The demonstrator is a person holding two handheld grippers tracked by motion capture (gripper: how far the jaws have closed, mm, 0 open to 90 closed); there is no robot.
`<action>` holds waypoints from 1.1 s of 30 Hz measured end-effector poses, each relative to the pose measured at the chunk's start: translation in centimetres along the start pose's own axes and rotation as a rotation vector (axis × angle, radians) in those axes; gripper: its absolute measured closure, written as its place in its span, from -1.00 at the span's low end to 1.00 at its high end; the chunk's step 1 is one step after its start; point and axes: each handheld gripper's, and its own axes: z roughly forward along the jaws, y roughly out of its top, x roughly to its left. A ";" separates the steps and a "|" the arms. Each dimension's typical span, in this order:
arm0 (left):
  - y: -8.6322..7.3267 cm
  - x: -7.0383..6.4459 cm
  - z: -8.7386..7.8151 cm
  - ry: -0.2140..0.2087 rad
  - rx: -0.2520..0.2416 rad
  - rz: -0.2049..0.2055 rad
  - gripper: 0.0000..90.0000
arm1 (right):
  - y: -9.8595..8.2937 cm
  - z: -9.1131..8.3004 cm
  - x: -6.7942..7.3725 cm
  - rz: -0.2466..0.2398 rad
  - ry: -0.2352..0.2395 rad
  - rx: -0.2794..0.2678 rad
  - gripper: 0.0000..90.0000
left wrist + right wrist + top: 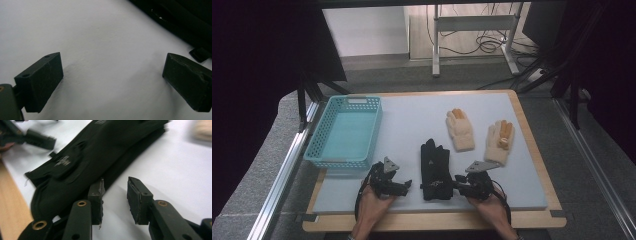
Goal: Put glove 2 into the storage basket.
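Pale tabletop (412, 120): black gloves (435, 170) near front edge; left gripper (408, 184) wide, right gripper (457, 181) narrowly parted beside them.

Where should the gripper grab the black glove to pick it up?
Probably at the cuff end of the black glove, coming in from its right side, where the right gripper already sits open beside that edge. The glove lies flat, so one jaw would need to slide under the thin cuff edge.
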 end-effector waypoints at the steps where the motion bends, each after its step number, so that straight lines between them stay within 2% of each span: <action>1: -0.1 0.1 -0.1 0.003 -0.001 -0.006 -0.91 | -0.1 0.3 0.4 -0.010 0.004 0.006 0.46; 5: -0.3 0.6 -0.5 0.026 0.015 0.000 -0.92 | -0.1 0.8 1.0 -0.023 0.015 0.007 0.46; 12: -1.1 1.5 -1.3 0.046 0.023 -0.017 -0.93 | 0.4 1.8 2.0 -0.045 0.036 0.004 0.40; 14: -1.6 1.8 -1.7 0.055 0.020 -0.025 -0.94 | 0.7 2.3 2.4 -0.062 0.038 0.007 0.34; 15: -2.2 2.2 -2.0 0.059 0.009 -0.033 -0.94 | 1.1 2.8 2.7 -0.090 0.034 0.009 0.28; 18: -2.6 2.5 -2.3 0.054 0.008 -0.035 -0.95 | 1.5 3.4 3.1 -0.107 0.036 0.010 0.25; 19: -3.0 2.7 -2.5 0.052 -0.006 -0.046 -0.96 | 2.0 4.0 3.4 -0.122 0.039 0.012 0.22; 26: -3.3 3.1 -2.5 0.034 -0.012 -0.048 -0.95 | 3.3 5.7 4.4 -0.163 0.035 0.014 0.17; 29: -3.3 3.3 -2.5 0.021 -0.008 -0.071 -0.96 | 4.0 6.7 4.8 -0.190 0.023 0.013 0.13; 33: -3.4 3.2 -2.5 0.024 -0.012 -0.078 -0.95 | 4.2 7.0 4.9 -0.190 0.025 0.007 0.06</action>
